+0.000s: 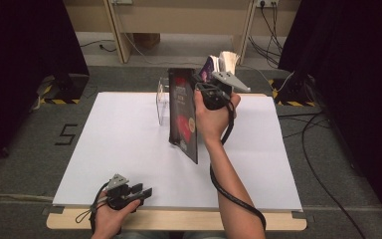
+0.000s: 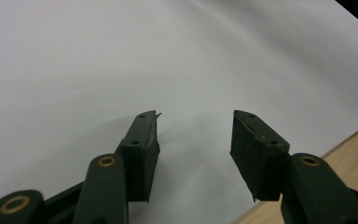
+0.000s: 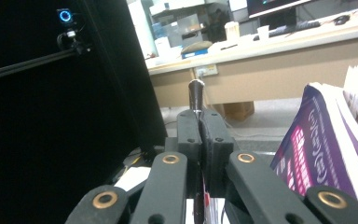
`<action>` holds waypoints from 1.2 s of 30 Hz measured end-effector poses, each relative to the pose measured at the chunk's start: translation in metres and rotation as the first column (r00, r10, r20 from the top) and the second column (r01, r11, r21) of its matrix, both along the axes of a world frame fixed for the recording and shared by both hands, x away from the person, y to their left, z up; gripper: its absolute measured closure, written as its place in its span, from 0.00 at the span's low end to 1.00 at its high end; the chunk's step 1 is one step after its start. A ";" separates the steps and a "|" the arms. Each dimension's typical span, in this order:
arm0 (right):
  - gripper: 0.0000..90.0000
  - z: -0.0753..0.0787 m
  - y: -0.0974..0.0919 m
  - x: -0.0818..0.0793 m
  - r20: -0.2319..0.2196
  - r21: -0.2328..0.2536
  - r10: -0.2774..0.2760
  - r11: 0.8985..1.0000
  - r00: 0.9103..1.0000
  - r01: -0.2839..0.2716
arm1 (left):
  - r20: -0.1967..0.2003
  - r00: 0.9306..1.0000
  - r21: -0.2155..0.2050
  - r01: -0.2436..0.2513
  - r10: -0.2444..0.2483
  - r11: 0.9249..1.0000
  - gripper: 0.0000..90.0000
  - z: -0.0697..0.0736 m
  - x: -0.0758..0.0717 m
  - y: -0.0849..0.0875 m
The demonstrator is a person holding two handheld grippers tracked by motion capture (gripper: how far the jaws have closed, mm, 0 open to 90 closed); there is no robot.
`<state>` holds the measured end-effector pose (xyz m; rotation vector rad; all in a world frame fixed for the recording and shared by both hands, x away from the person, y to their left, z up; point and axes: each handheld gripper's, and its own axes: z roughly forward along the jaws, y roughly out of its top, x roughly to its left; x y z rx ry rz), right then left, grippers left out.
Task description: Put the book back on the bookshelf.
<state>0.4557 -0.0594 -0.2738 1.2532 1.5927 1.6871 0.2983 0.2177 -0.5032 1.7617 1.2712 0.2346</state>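
Two grippers in play | right gripper [image 1: 199, 84] pinched dark book [image 1: 184, 114] by its top edge, lifted above white table sheet [image 1: 104, 149], just beside clear stand [image 1: 163, 102] | left gripper [image 2: 196, 135] spread wide, holding nothing, low over sheet's near edge.

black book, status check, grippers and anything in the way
Right gripper shut on the black book, lifted upright over the white sheet. Left gripper open, empty, near table edge. Clear holder and purple book stand close behind.
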 end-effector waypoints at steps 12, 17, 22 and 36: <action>0.98 0.010 0.010 0.024 0.012 0.031 -0.007 1.000 1.000 0.007 | -0.001 1.000 -0.002 -0.003 0.003 1.000 0.56 0.000 0.001 0.001; 0.98 0.013 0.015 0.032 0.017 0.031 -0.013 0.999 1.000 0.012 | -0.003 1.000 -0.004 -0.004 0.004 1.000 0.56 0.000 0.001 0.002; 0.98 0.017 0.018 0.041 0.024 0.046 -0.027 0.999 0.999 0.026 | -0.003 1.000 -0.007 -0.005 0.005 1.000 0.56 0.000 0.001 0.002; 0.98 0.022 0.026 0.062 0.032 0.050 -0.051 0.998 0.998 0.050 | -0.003 1.000 -0.007 -0.006 0.006 1.000 0.56 -0.001 0.001 0.003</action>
